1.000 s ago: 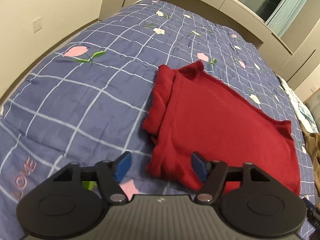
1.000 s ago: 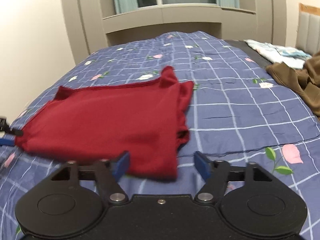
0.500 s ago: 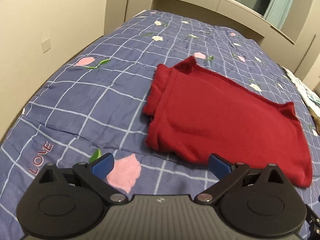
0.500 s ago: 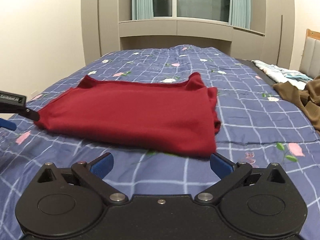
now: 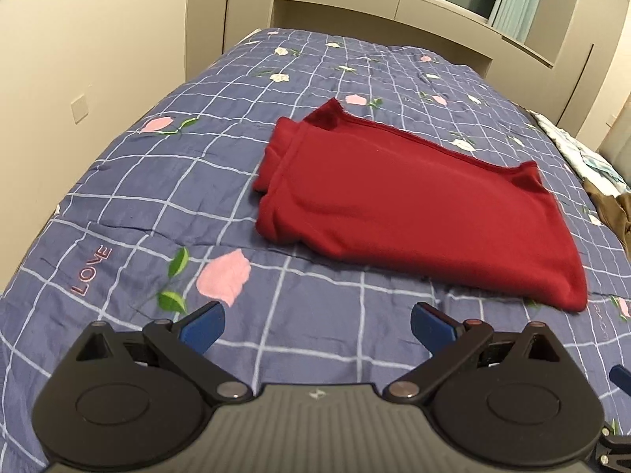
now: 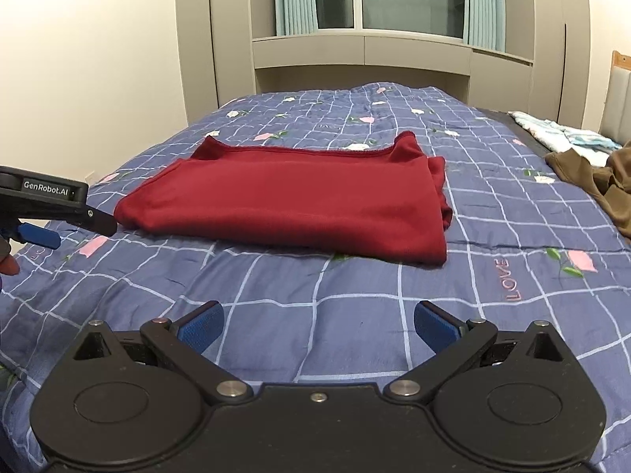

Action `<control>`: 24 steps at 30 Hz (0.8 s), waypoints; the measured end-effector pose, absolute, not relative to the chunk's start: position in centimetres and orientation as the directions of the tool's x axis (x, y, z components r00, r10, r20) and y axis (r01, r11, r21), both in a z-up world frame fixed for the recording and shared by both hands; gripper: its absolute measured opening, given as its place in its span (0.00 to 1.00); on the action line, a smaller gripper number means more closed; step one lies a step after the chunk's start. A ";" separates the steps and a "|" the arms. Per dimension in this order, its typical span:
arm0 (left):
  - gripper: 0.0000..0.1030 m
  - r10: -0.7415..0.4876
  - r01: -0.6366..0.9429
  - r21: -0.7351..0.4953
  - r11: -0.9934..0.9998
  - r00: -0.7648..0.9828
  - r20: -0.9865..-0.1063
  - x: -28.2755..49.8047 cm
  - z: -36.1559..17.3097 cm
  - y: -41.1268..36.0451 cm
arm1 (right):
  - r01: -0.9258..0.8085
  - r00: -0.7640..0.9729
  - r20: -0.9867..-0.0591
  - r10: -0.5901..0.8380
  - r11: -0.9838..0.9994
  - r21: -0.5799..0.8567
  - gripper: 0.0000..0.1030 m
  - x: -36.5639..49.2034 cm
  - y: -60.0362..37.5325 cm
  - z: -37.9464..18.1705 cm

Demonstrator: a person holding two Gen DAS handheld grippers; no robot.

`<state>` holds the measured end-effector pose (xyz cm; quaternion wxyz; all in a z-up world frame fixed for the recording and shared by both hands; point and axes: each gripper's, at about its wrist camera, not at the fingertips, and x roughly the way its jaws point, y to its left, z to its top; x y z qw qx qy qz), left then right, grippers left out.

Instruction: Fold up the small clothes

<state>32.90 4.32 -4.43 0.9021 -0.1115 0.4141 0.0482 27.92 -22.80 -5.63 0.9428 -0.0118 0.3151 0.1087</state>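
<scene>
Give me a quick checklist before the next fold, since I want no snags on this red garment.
1. Left hand-held gripper open, nothing between its jaws: ok.
2. Right hand-held gripper open, nothing between its jaws: ok.
3. Red garment lying folded on the bedspread, free of both grippers: ok.
4. Far edge lined up: not ok, corners stick up.
5. Brown clothing apart from the red garment: ok.
6. Hidden layers smooth: cannot tell.

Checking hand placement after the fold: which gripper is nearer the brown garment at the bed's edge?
Right. The right gripper sits on the side of the red folded garment where the brown garment lies; the left gripper is beyond the red one's far end.
</scene>
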 end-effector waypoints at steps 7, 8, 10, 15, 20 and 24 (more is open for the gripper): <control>0.99 0.002 -0.177 -0.151 0.973 0.654 -0.757 33.2 -4.4 4.1 | -0.210 0.805 -0.567 0.174 0.978 0.002 0.99 29.8 -22.4 -4.8; 0.99 0.003 -0.178 -0.150 0.972 0.654 -0.756 33.4 -4.4 4.2 | -0.205 0.813 -0.560 0.163 0.979 -0.012 0.99 30.2 -22.2 -4.8; 0.99 0.007 -0.184 -0.150 0.971 0.654 -0.756 33.9 -4.6 4.3 | -0.179 0.833 -0.540 0.120 0.982 -0.058 0.99 31.5 -21.6 -4.9; 0.99 0.017 -0.212 -0.159 0.964 0.649 -0.761 35.8 -5.3 5.3 | -0.136 0.848 -0.527 0.065 0.986 -0.098 0.99 36.3 -20.4 -5.2; 0.99 0.024 -0.244 -0.170 0.955 0.633 -0.774 38.2 -6.3 6.4 | -0.141 0.867 -0.495 0.063 0.982 -0.122 0.99 41.7 -18.7 -5.6; 0.99 0.029 -0.254 -0.171 0.952 0.630 -0.776 39.9 -6.8 7.0 | -0.169 0.883 -0.464 0.068 0.969 -0.179 0.99 44.9 -16.9 -6.6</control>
